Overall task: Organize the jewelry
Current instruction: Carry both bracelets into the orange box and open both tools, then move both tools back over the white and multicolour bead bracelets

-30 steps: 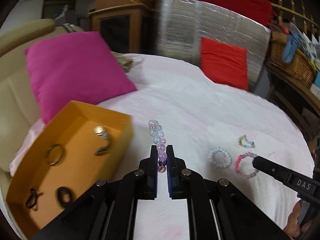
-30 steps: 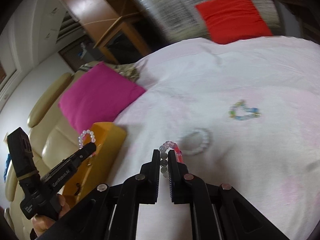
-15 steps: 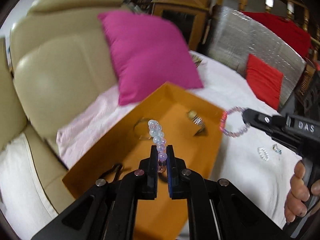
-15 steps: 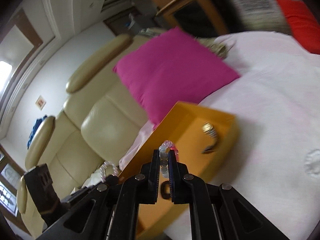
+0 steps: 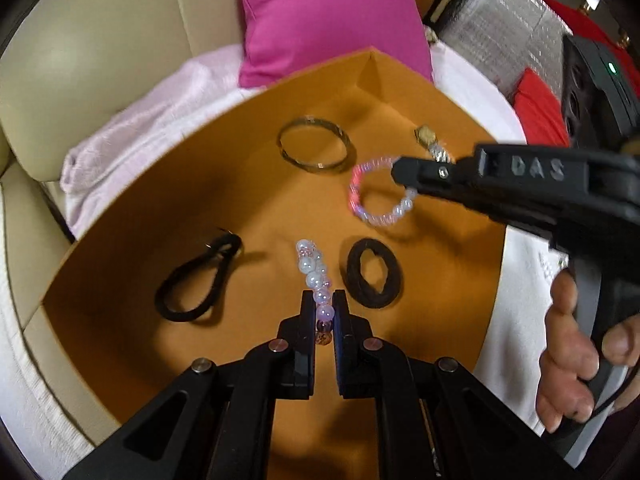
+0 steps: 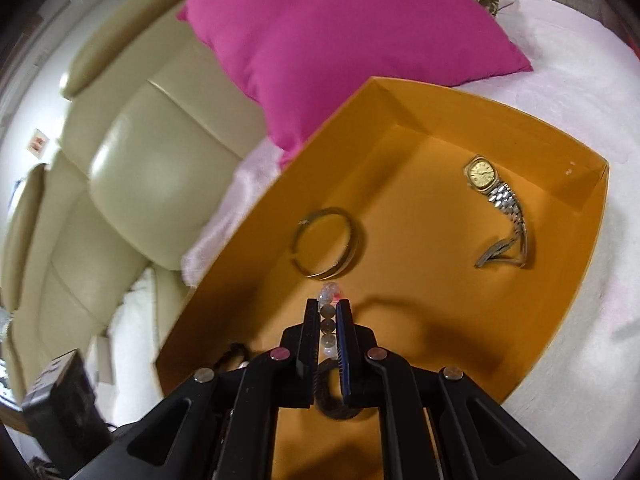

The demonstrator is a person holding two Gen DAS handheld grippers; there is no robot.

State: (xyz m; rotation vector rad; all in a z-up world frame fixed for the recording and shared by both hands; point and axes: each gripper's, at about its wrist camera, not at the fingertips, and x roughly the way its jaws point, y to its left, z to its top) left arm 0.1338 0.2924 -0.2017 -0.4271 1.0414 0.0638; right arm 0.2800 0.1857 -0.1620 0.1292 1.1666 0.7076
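My left gripper hangs over the orange box, shut on a white and lilac bead bracelet that sticks out past its tips. My right gripper reaches in from the right above the box, shut on a pink and clear bead bracelet that dangles from its tip. In the right wrist view that gripper pinches the beads just above the box floor. On that floor lie a gold bangle, a watch, a black loop tie and a black scrunchie.
The box sits on a pale pink cover beside a magenta cushion and a beige leather sofa. A person's hand grips the right tool's handle. A silver padded sheet and a red cushion stand at the back right.
Both grippers have swung left from the pink cover to over the orange box and sunk toward its floor, each still carrying its bracelet.
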